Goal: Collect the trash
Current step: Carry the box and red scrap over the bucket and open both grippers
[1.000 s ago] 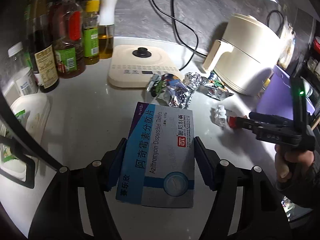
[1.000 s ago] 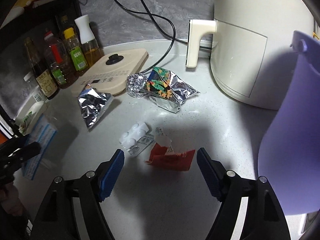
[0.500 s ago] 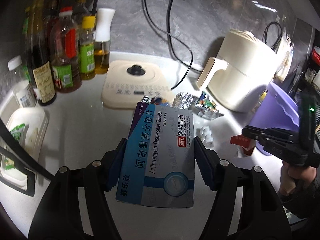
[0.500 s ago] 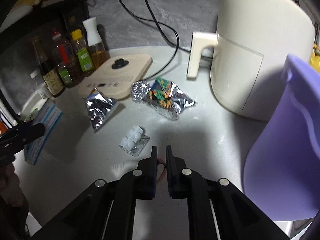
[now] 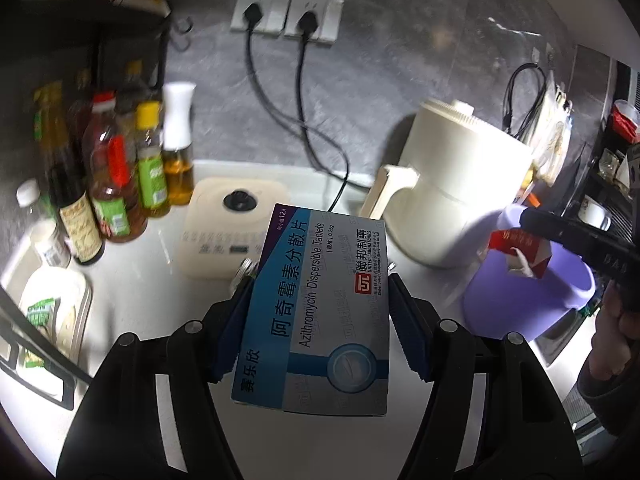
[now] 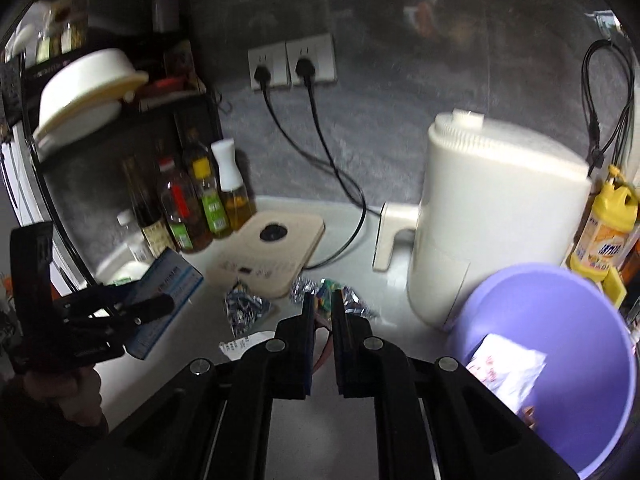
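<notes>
Your left gripper point(image 5: 320, 312) is clamping the medicine box point(image 5: 320, 312) above the worktop point(image 5: 136, 280); your right gripper point(image 6: 320, 308) is pinching the red wrapper point(image 5: 520, 248) beside the purple bin point(image 6: 560, 304), ready for dropping.

You've lifted both grippers well off the counter point(image 5: 132, 276) since a second ago. Your left gripper point(image 5: 320, 304) has carried the medicine box point(image 5: 320, 308) up from the surface, so the wall sockets point(image 5: 286, 14) now show at the far side. Your right gripper point(image 6: 322, 312), open around the red wrapper point(image 5: 520, 246) on the counter a second ago, closed on it half a second ago and now holds it raised just over the near rim of the purple bin point(image 6: 560, 364).
</notes>
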Demonstrator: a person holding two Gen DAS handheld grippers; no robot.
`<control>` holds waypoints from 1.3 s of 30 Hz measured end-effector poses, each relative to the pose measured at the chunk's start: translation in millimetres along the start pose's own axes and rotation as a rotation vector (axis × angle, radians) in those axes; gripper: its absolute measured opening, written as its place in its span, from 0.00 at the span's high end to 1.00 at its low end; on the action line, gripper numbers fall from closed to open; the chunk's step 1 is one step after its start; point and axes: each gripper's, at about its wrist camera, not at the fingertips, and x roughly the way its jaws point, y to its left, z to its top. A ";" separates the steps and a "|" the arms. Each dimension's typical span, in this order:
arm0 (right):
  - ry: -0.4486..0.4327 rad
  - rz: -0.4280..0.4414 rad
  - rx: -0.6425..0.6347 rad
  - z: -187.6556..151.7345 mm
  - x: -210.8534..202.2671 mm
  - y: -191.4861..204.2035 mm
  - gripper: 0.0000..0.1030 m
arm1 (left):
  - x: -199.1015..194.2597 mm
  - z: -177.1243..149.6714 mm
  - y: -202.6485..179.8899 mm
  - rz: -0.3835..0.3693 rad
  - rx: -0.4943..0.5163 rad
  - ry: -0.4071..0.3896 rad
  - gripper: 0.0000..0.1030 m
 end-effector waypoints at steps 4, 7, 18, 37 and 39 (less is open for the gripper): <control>-0.037 -0.001 0.013 8.8 -22.6 -20.7 0.91 | 0.0 11.9 -25.1 -0.012 0.018 -0.026 0.36; -0.055 -0.012 0.030 10.0 -33.3 -40.3 0.91 | 0.3 17.8 -45.3 -0.023 0.039 -0.040 0.36; -0.132 -0.102 0.103 6.6 -78.8 -128.4 0.91 | 9.4 31.7 -122.2 -0.074 0.098 -0.075 0.36; -0.173 -0.086 0.269 -29.2 -122.7 -247.8 0.32 | 21.7 34.4 -217.5 -0.095 0.121 -0.040 0.36; -0.179 -0.082 0.289 -37.4 -129.1 -259.1 0.30 | 22.4 37.7 -227.9 -0.082 0.147 -0.037 0.36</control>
